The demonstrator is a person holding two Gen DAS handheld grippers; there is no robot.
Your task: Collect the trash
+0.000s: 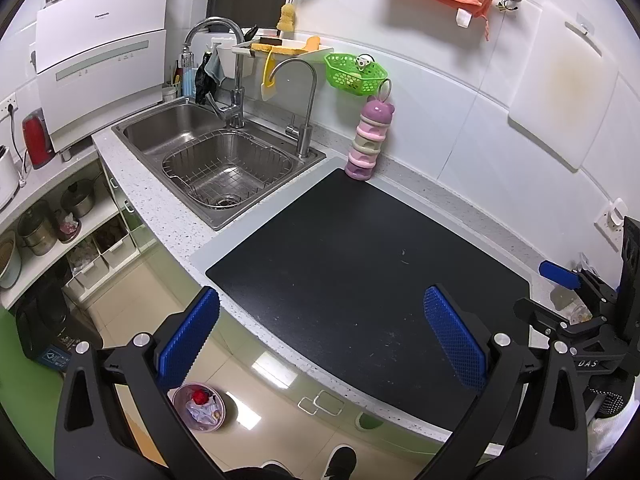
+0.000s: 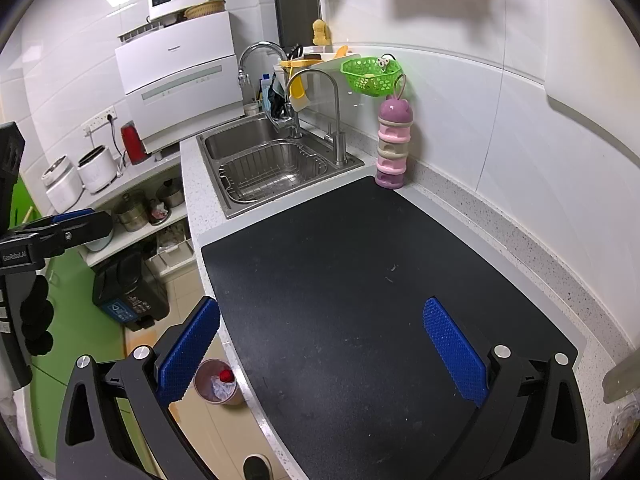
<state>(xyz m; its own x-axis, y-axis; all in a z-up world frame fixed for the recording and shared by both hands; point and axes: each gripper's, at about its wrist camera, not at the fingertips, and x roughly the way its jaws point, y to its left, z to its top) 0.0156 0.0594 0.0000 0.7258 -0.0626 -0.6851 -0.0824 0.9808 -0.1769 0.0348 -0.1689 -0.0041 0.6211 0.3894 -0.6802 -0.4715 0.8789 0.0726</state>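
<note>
Trash sits in the small pink bin on the floor, below the tabletop edge. No loose scrap shows on the black mat, so collecting looks done. The left claw and right claw both hang spread apart and empty, the left one nearer the bin.

You see a matt black mat on the speckled stone-look tabletop, beside a brushed metal sink and glossy wall tiles.

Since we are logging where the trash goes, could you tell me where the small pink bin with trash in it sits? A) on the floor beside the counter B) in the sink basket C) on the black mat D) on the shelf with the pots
A: the small pink bin stands on the tiled floor below the counter edge, with crumpled trash inside.
</note>
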